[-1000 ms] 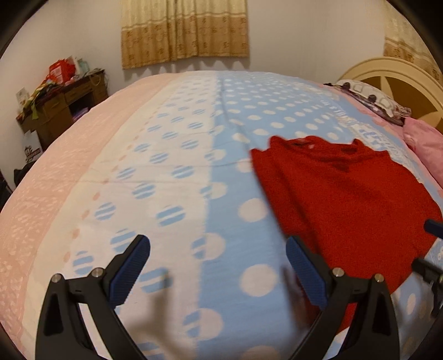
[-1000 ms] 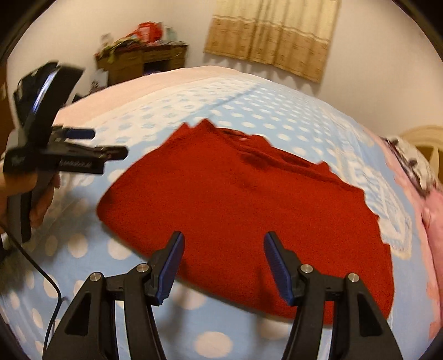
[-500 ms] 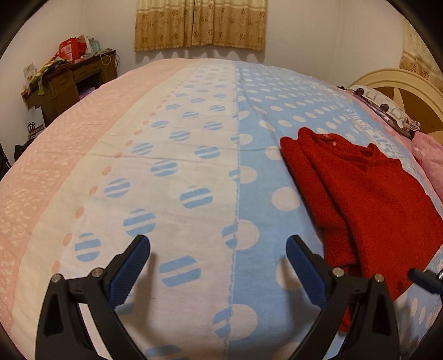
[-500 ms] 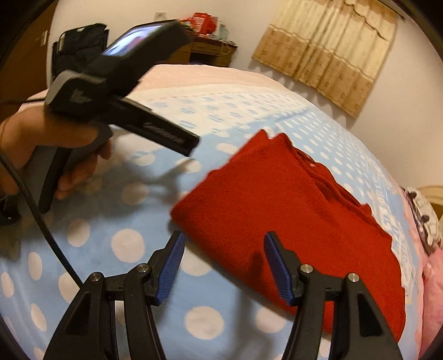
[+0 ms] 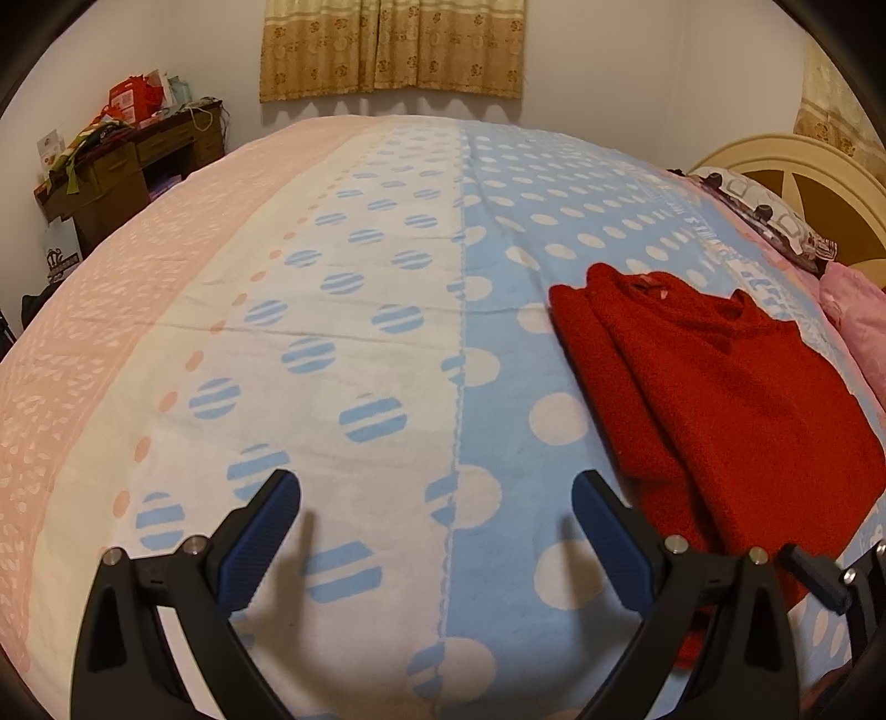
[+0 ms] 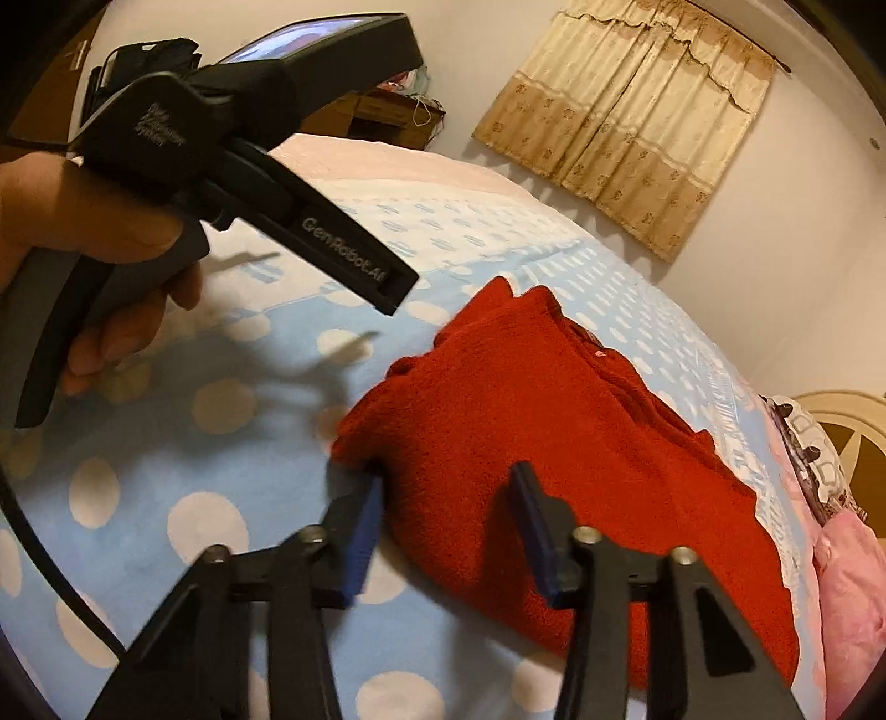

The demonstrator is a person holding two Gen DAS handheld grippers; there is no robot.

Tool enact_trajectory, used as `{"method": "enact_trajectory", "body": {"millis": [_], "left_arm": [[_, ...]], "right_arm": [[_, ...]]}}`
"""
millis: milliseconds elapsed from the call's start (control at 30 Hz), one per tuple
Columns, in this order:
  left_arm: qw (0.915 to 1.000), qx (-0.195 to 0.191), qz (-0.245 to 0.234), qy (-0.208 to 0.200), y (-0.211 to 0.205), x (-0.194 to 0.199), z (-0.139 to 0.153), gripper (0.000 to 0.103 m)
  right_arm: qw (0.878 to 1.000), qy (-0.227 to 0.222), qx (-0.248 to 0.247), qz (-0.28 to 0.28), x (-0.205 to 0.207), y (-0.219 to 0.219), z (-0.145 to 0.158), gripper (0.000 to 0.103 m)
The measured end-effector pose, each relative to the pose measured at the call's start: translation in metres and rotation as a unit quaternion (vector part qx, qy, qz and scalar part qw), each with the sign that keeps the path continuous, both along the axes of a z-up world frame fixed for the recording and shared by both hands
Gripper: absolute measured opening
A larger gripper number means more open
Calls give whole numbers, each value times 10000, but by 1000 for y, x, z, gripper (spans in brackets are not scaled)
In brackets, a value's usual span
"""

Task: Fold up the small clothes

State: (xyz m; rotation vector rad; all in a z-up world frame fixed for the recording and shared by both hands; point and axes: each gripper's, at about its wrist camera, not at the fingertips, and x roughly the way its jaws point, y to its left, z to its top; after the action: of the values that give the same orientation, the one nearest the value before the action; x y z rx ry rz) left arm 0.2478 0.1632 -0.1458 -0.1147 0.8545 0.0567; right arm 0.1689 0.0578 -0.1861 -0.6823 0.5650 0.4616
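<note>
A red sweater [image 5: 714,399] lies folded on the bed [image 5: 354,354], on the light blue part of the cover with white dots. In the left wrist view it is at the right side, with the collar toward the far end and a thick folded edge along its left side. A pink pillow [image 5: 855,327] is just beside it at the head of the bed, near the cream headboard [image 5: 797,171].

The left gripper [image 5: 437,531] hangs above the cover with its jaws spread wide and nothing between them; its right finger is near the lower corner of the sweater. In the right wrist view the person's hand [image 6: 94,266] holds this tool by its grey handle.

The right gripper [image 6: 448,526] is also spread. It is low over the near edge of the sweater, and the red cloth shows between its blue pads [image 6: 362,537]; I cannot tell if they touch it.

A wooden desk [image 5: 127,166] with clutter stands by the wall, and beige curtains [image 5: 393,47] hang behind the bed.
</note>
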Motion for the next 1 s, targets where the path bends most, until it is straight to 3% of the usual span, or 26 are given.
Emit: {"method": "enact_trajectory", "body": {"millis": [133, 333, 733, 867, 1000], "left_arm": [[9999, -89, -97, 26, -4, 5, 0, 101], [9969, -657, -430, -110, -11, 17, 8, 101], [9896, -1128, -888, 28, -39, 66, 5, 99], [9881, -1312, -777, 213, -36, 85, -7, 79], [9842, -1640, -658, 90, -26, 88, -9, 72]], "right_arm": [[9997, -148, -156, 79, -6, 6, -5, 37], [9997, -75, -201, 131, -9, 8, -6, 37], [9998, -9, -100, 176, -7, 5, -6, 39], [9997, -88, -139, 185, -6, 6, -6, 39], [9997, -46, -114, 207, -4, 6, -7, 36]]}}
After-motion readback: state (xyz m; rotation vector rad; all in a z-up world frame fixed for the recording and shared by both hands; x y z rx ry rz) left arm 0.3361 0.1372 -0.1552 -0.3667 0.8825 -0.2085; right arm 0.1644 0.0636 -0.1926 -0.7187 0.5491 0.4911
